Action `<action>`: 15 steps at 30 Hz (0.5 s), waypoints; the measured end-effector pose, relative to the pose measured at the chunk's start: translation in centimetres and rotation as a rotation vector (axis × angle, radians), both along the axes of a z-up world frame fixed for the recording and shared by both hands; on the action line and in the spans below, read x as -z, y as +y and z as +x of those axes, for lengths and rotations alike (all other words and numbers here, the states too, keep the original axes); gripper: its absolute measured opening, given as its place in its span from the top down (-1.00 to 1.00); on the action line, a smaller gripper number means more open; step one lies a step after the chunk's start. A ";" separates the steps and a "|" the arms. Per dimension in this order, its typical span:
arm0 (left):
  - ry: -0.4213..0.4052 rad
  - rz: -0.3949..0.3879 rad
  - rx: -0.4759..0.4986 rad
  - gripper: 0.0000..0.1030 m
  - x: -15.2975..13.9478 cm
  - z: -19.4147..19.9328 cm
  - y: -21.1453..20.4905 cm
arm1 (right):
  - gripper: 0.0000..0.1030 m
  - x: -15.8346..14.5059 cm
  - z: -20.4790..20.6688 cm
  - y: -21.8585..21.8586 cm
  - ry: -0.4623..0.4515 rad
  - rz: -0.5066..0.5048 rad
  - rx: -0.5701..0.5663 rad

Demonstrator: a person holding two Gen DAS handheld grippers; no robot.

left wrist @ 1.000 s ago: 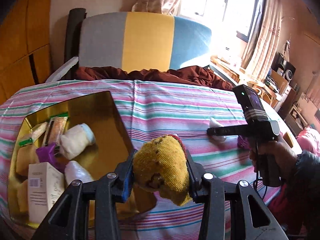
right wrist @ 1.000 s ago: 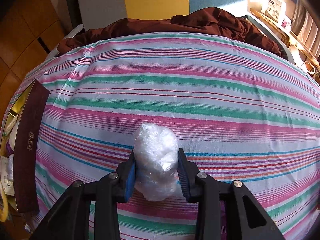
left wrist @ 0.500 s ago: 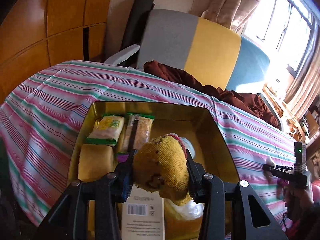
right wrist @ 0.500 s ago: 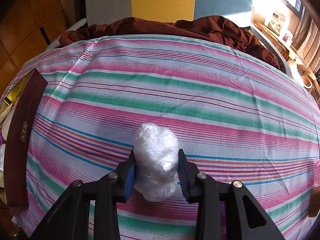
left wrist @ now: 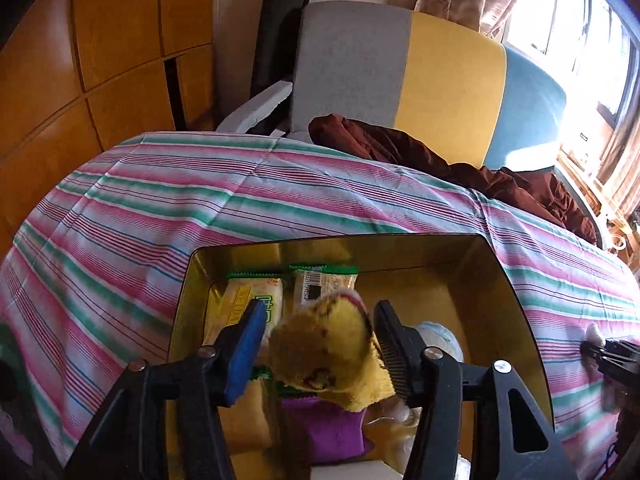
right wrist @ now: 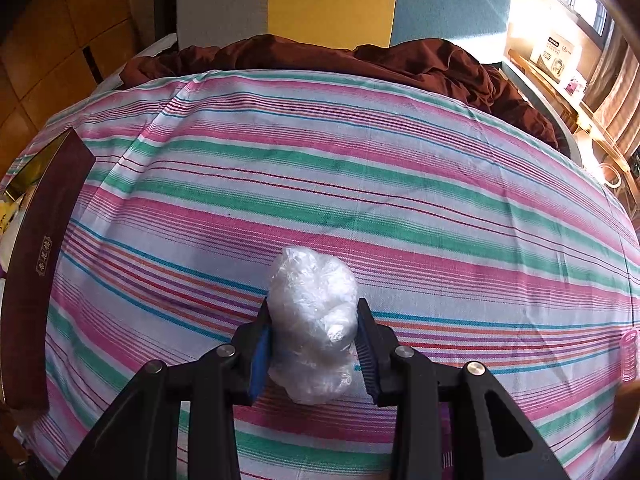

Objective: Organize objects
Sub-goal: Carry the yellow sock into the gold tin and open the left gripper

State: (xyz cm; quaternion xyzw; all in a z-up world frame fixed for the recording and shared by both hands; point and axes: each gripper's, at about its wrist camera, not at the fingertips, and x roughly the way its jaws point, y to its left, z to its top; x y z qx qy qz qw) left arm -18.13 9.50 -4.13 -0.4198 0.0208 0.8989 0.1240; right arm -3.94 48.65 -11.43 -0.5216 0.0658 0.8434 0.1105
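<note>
In the left wrist view my left gripper is open over a gold-lined box. A yellow knitted sock lies loose between the fingers, clear of the left pad, over a purple sock and snack packets. In the right wrist view my right gripper is shut on a crumpled clear plastic bag just above the striped cloth. The box's maroon side is at the far left.
A grey, yellow and blue headboard and a dark red blanket lie behind the striped cloth. A pink hair roller sits at the right edge. Wooden panels stand to the left.
My left gripper swung left over the box, moved lower and opened, letting go of the yellow sock. My right gripper still holds the plastic bag and has barely moved.
</note>
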 end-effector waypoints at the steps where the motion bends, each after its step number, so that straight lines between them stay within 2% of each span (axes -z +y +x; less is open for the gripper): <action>1: 0.000 0.014 -0.006 -0.40 -0.1 0.0 -0.2 | 0.28 0.0 0.0 -0.1 0.000 0.002 0.000; 6: 0.007 0.048 -0.036 -0.44 -0.8 1.2 -1.2 | 0.28 0.2 -0.4 0.3 -0.001 0.011 -0.003; 15: 0.079 0.048 -0.081 -0.50 -2.1 8.0 -2.4 | 0.31 -0.1 -0.5 -0.5 -0.006 0.068 0.005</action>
